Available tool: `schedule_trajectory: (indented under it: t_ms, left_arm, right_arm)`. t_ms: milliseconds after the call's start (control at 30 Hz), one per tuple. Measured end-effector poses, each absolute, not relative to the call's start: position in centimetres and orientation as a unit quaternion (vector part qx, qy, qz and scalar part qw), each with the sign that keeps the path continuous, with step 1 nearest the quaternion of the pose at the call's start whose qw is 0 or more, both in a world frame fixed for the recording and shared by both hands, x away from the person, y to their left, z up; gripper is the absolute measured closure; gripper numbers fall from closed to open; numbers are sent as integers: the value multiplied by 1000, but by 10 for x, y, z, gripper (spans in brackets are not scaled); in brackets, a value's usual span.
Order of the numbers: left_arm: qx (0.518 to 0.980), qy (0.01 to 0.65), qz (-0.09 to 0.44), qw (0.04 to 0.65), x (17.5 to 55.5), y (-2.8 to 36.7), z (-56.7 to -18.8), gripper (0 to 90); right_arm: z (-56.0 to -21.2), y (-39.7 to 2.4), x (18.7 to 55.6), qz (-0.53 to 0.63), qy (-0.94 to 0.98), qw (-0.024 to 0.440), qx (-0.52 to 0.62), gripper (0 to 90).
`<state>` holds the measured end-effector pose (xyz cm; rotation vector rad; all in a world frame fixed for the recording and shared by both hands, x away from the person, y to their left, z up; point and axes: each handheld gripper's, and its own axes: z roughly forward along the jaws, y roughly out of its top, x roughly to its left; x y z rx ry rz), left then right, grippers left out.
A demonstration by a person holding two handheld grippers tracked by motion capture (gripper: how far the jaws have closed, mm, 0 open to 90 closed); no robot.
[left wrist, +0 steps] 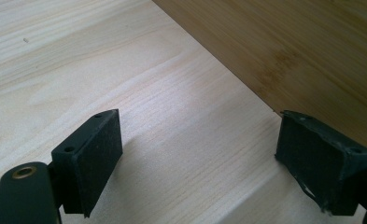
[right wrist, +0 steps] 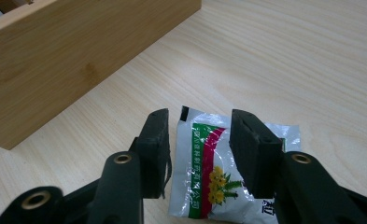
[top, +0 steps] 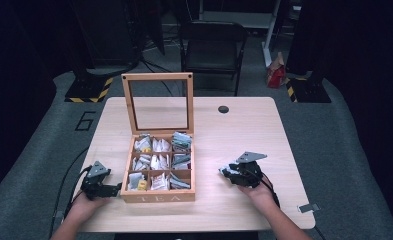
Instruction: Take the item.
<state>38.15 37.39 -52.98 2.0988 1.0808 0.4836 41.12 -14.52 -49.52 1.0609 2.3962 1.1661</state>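
Below, pale wood table [top: 244, 130] on grey floor; right gripper [right wrist: 197, 140] jaws parted over sachet [right wrist: 204, 182], left gripper [left wrist: 200, 144] jaws wide.

Tea box [top: 158, 192] at table [top: 244, 130] centre, lid upright at 12 o'clock, sachet [right wrist: 207, 175] on tabletop at 3 o'clock

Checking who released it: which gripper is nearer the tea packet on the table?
Right. The right gripper straddles the tea packet, open above it; the left gripper sits across the tea box.

Table [top: 244, 130] glowing brightly amid dark surroundings, soft shadows falling beneath black jaws, high view looking slightly soft.
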Motion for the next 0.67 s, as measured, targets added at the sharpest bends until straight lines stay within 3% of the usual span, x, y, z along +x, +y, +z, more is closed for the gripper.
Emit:
schedule_trajectory:
  t_ms: [667]
  left_arm:
    - [813, 419, 187, 358, 381, 374, -530, 139]
  right_arm:
    - [-481, -159, 410, 422, 806, 163, 381, 469]
